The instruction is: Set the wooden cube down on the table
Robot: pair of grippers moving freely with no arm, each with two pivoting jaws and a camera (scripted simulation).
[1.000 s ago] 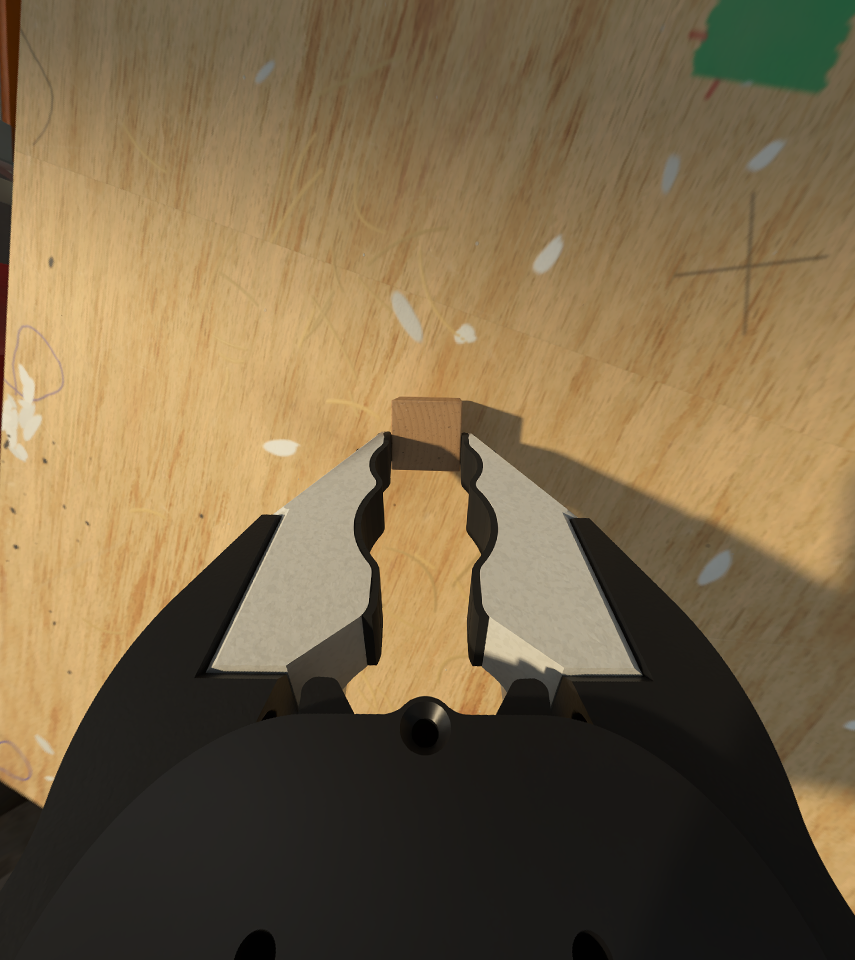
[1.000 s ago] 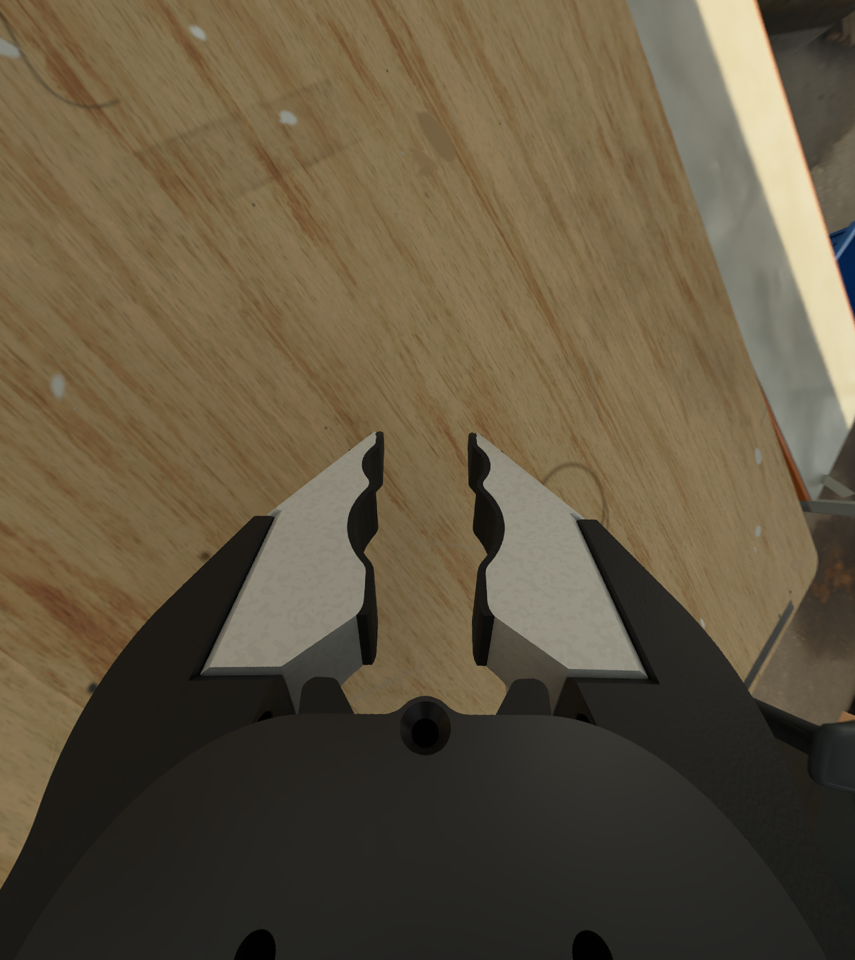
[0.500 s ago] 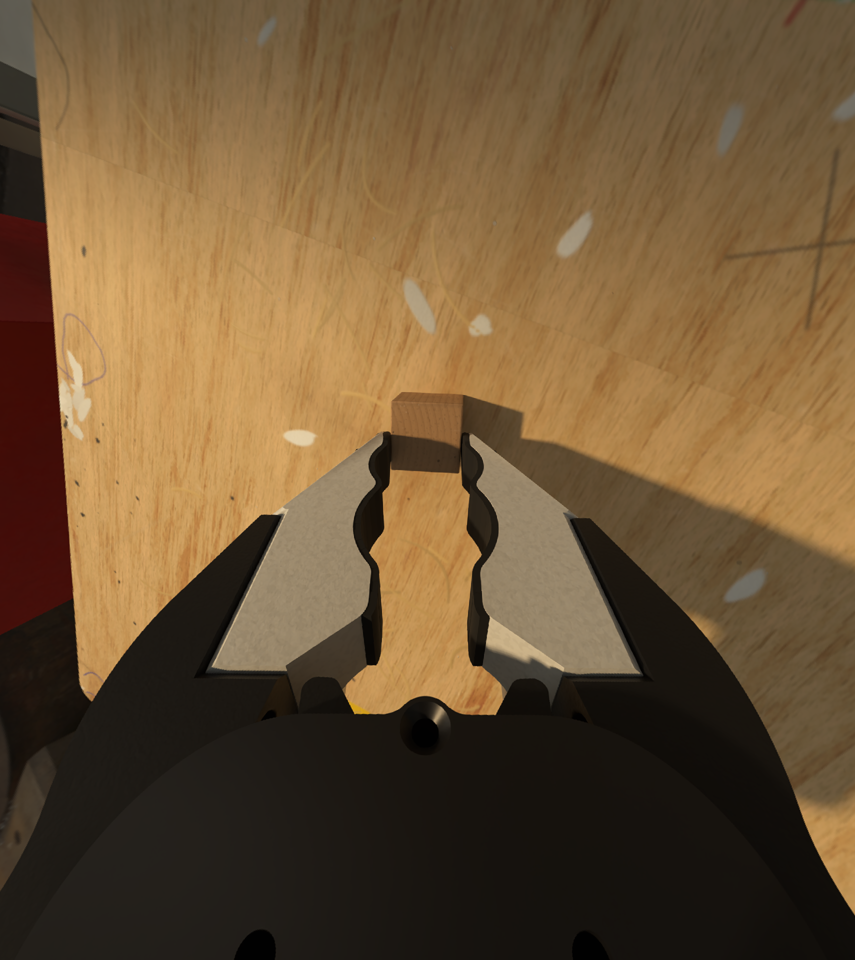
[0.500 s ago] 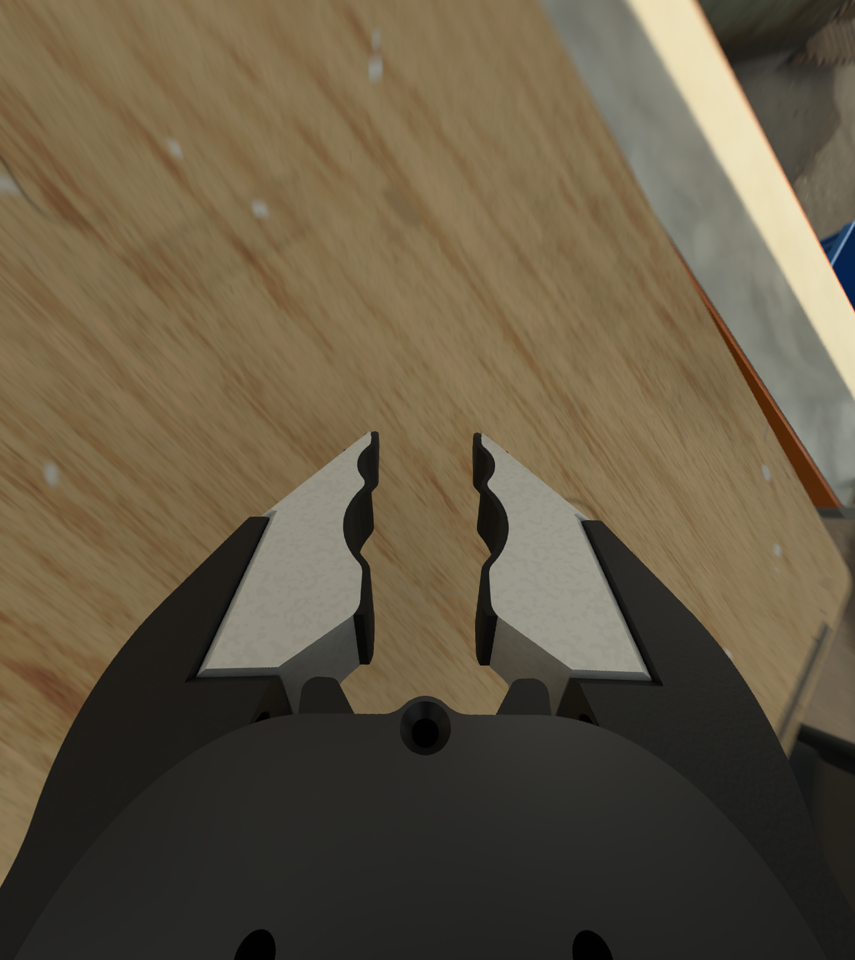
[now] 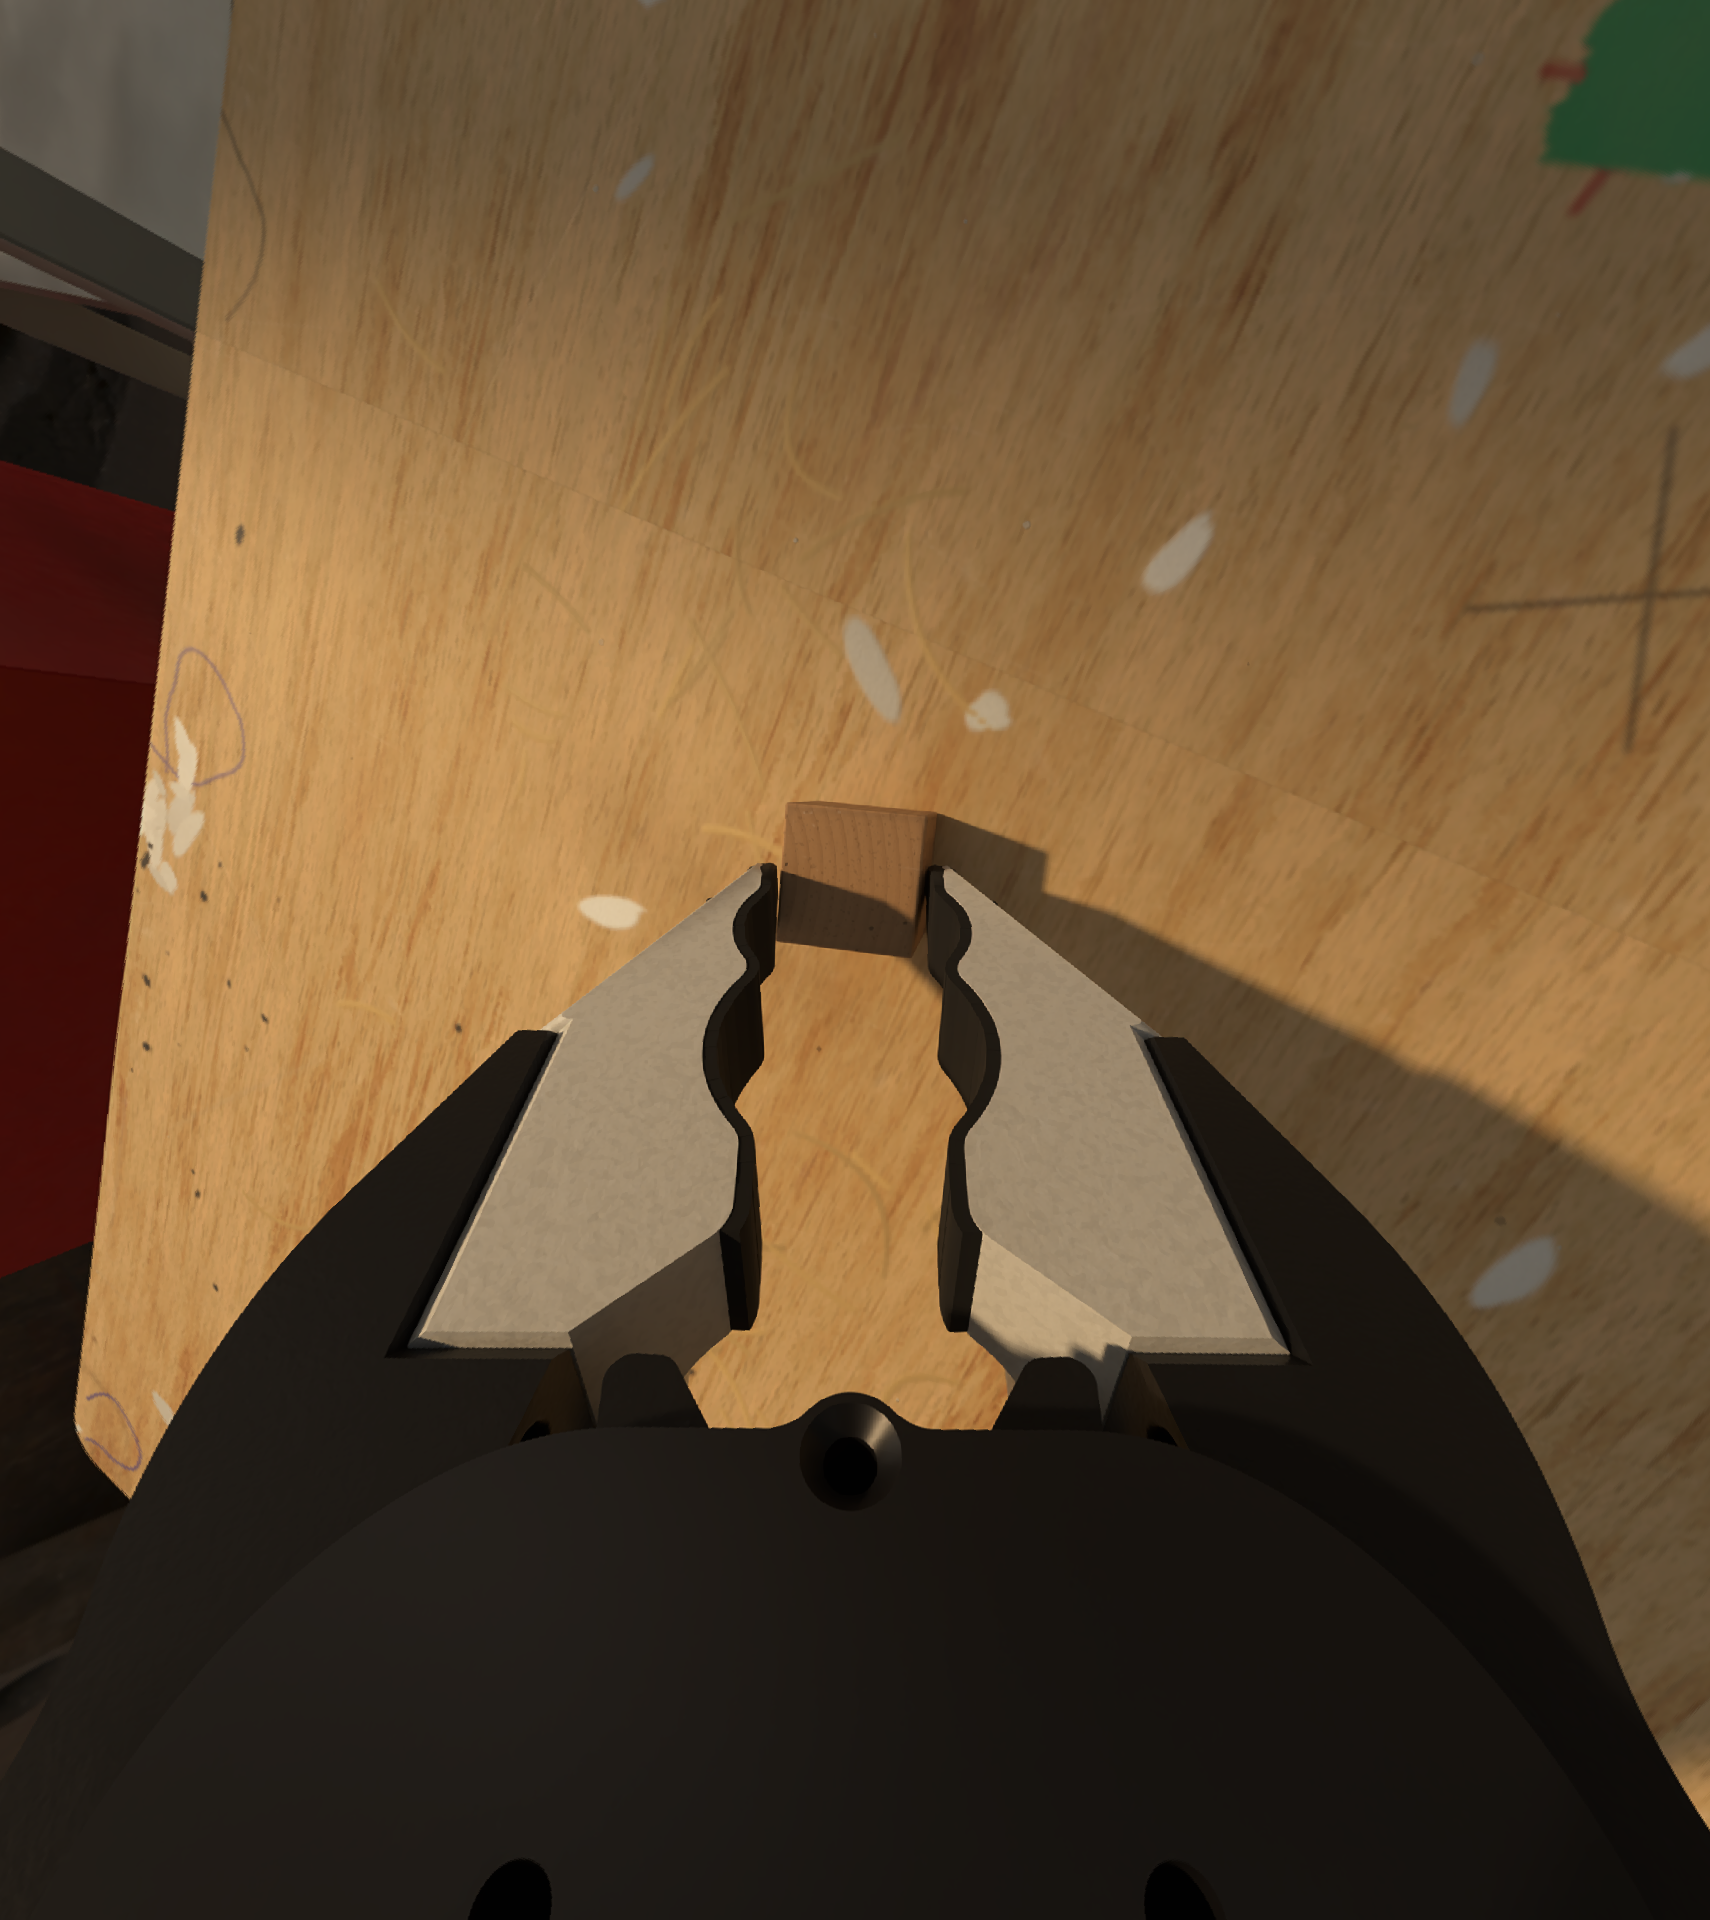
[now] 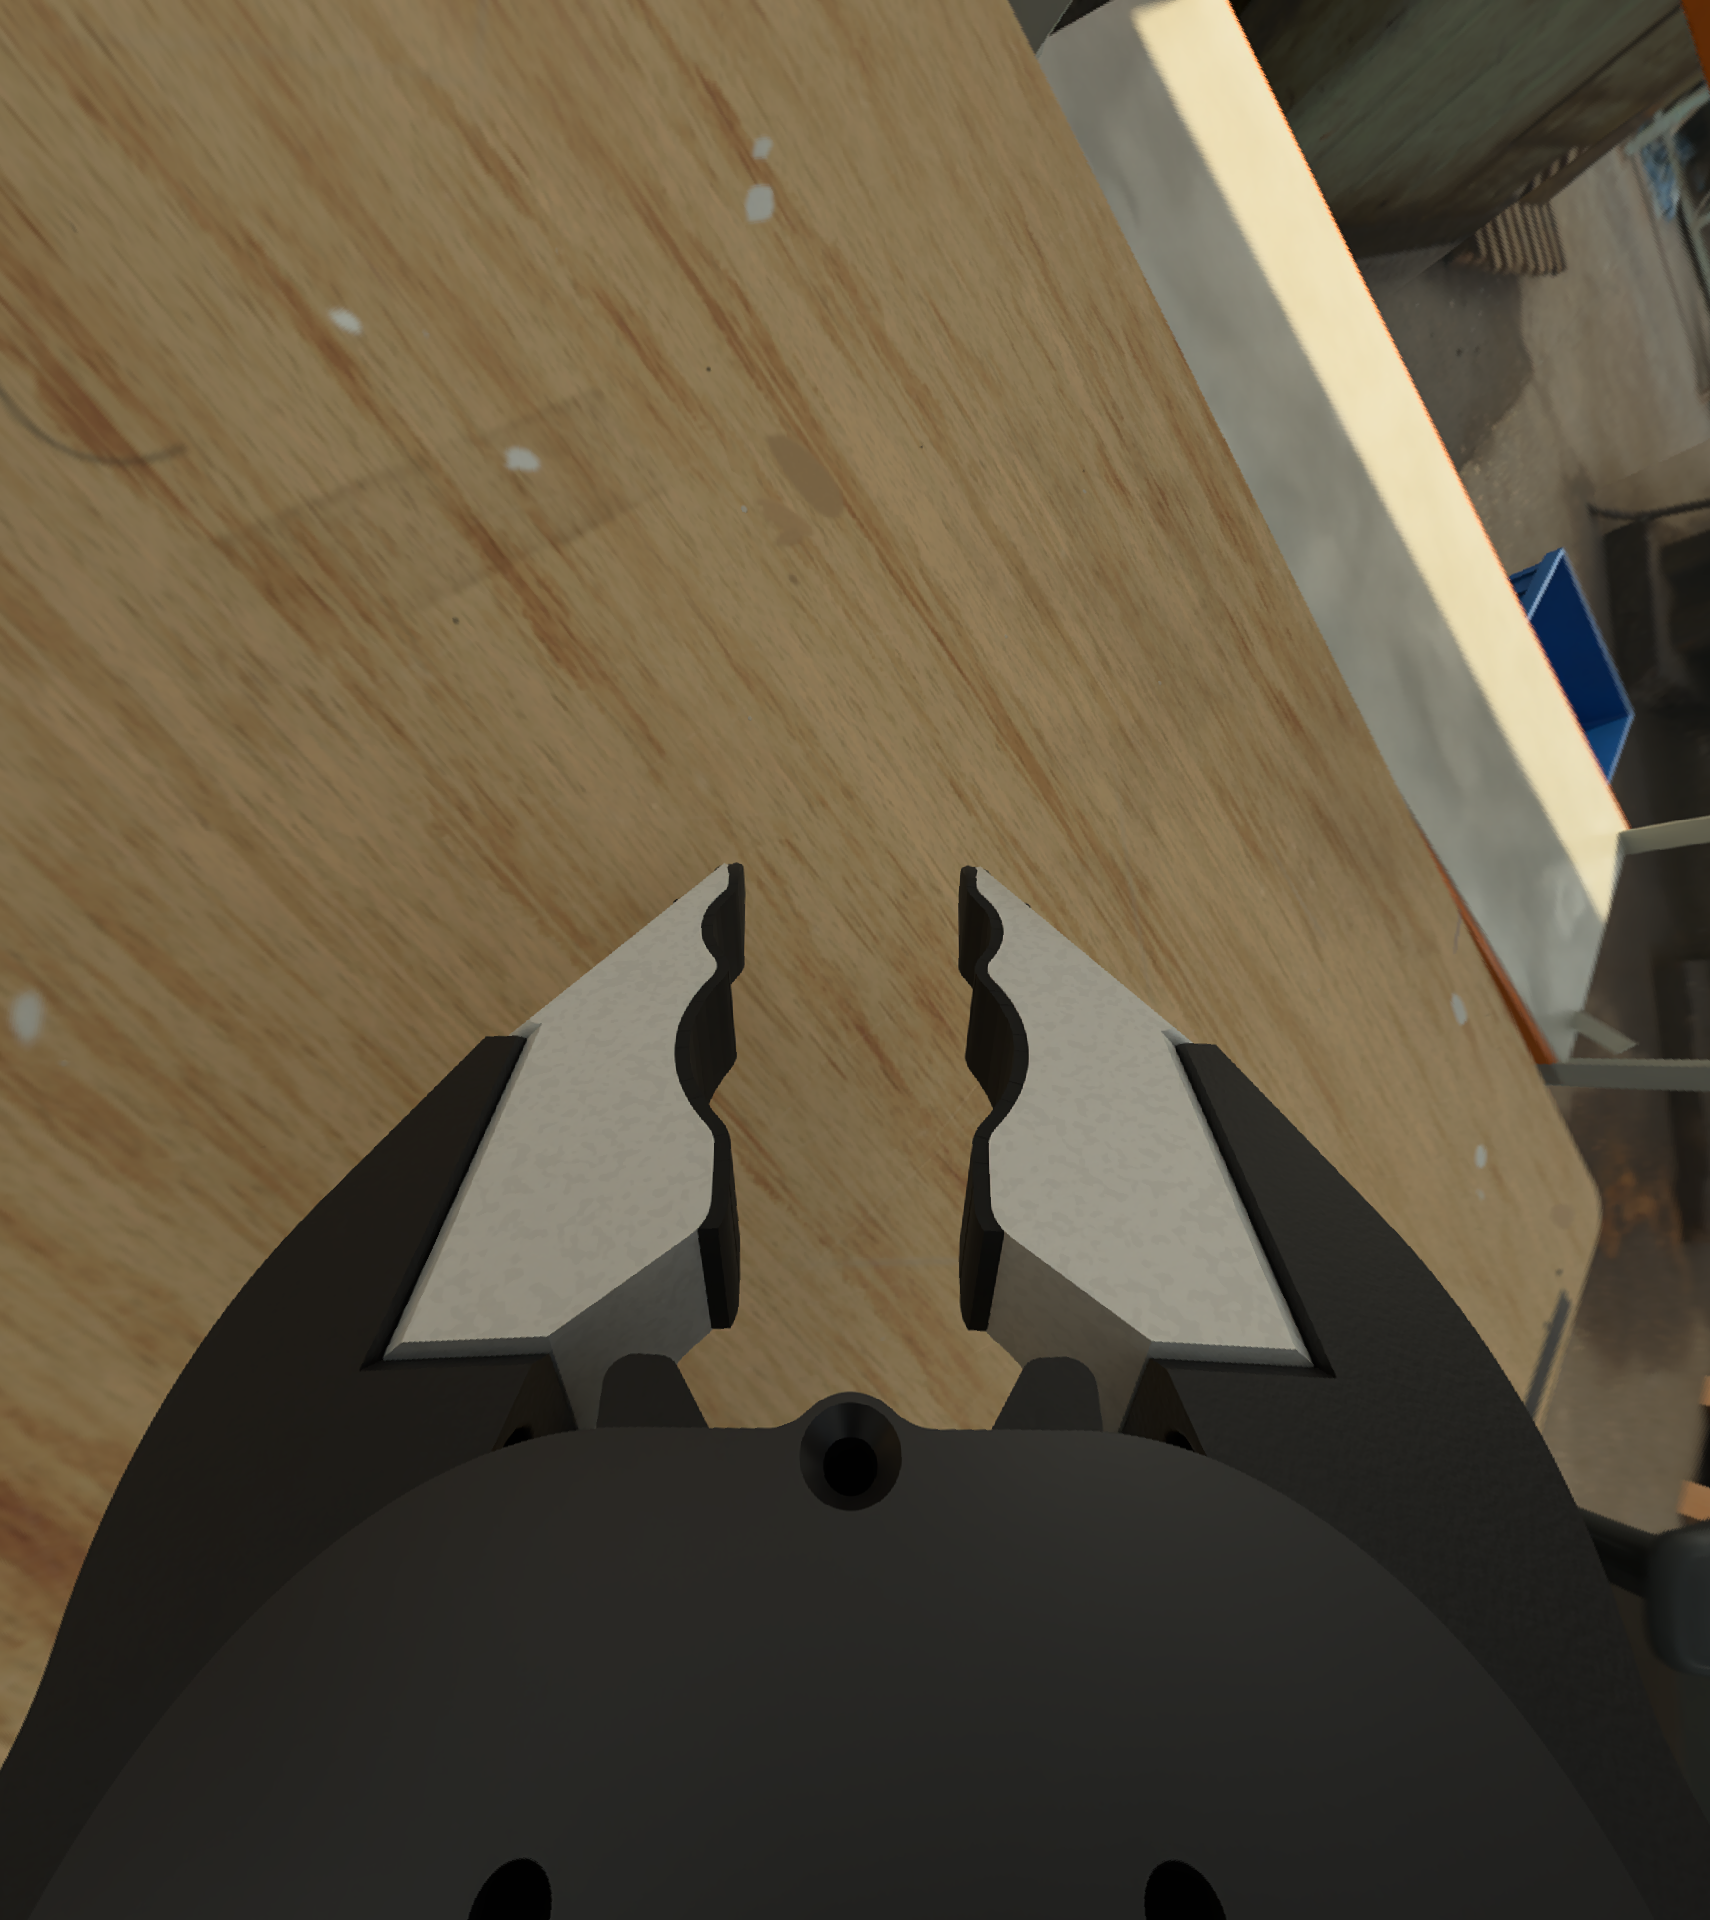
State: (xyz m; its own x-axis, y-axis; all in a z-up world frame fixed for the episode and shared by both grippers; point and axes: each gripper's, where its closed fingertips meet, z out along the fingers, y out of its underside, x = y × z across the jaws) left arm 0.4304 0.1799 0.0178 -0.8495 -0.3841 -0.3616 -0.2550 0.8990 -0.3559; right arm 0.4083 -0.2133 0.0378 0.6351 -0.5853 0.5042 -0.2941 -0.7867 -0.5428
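The table [image 5: 1246,364] lies open on every side of the cube [image 5: 856,878] — only flat paint flecks, a pencilled cross [image 5: 1649,594] and a green patch [image 5: 1703,83], none rising above the surface. The cube fills the gap at the left gripper [image 5: 853,883] tips; the slot behind it is free. The right gripper [image 6: 851,883] has bare wood between and ahead of its fingers. To its right the table edge drops off — a pale beam [image 6: 1350,416] and blue bin [image 6: 1583,665] lie beyond.
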